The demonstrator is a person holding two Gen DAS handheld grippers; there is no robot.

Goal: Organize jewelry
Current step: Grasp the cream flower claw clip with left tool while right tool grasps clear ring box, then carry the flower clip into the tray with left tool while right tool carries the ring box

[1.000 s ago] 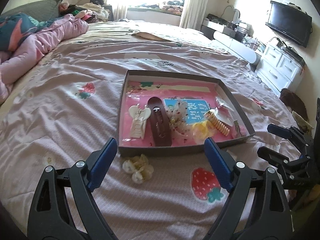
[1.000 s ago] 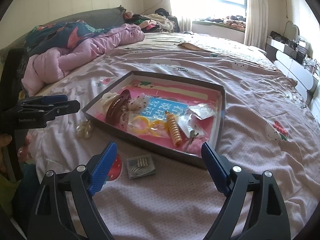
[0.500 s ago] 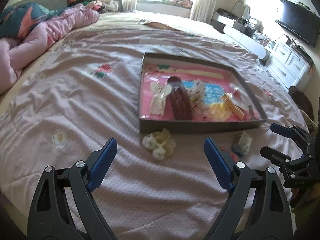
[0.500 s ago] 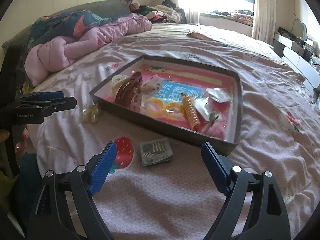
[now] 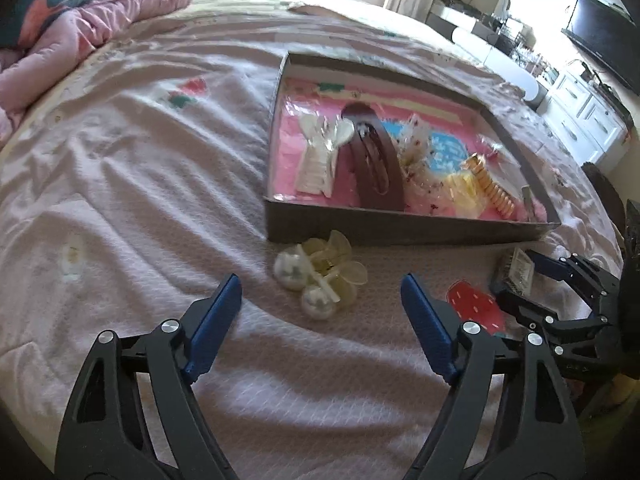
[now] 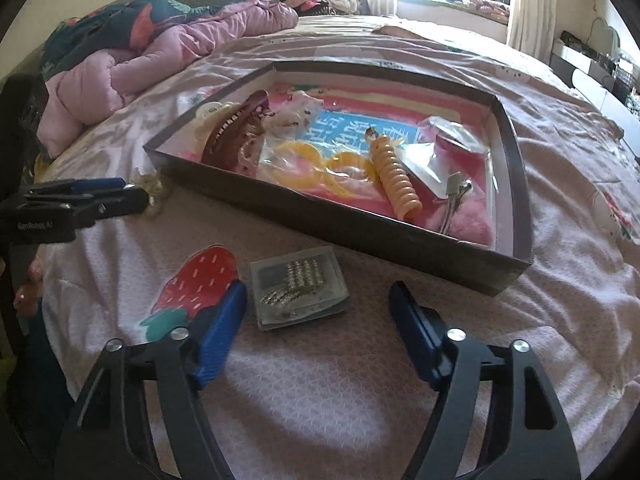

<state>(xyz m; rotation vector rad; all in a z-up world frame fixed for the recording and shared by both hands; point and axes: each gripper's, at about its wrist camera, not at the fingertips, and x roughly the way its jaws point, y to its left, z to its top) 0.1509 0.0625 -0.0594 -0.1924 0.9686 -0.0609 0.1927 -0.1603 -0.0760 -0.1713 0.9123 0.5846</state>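
In the left wrist view, the left gripper (image 5: 321, 294) is at the bottom of the frame with its jaws spread wide and nothing between them. A pale yellow clip (image 5: 320, 276) with two pearl balls lies on the bedspread (image 5: 140, 200) just above the gap of the fingers, in the middle of the frame. It is just beside the near wall of the box (image 5: 400, 232) but outside it.

The box takes the centre and the right of this view. Inside lie a white claw clip (image 5: 320, 156), a brown claw clip (image 5: 374, 160) touching it on the right, and an orange spiral tie (image 5: 490, 190) near the right wall.

In the right wrist view, the right gripper (image 6: 316, 316) is at the bottom, jaws also spread and holding nothing. A small clear packet (image 6: 298, 286) with silvery pieces lies on the bedspread between the blue fingertips, a bit above them, close to the box wall (image 6: 360, 236). A strawberry print (image 6: 200, 280) is left of the packet. The left gripper shows at the left edge of this frame, beside the yellow clip. A pink quilt (image 6: 160, 56) lies in the upper left.
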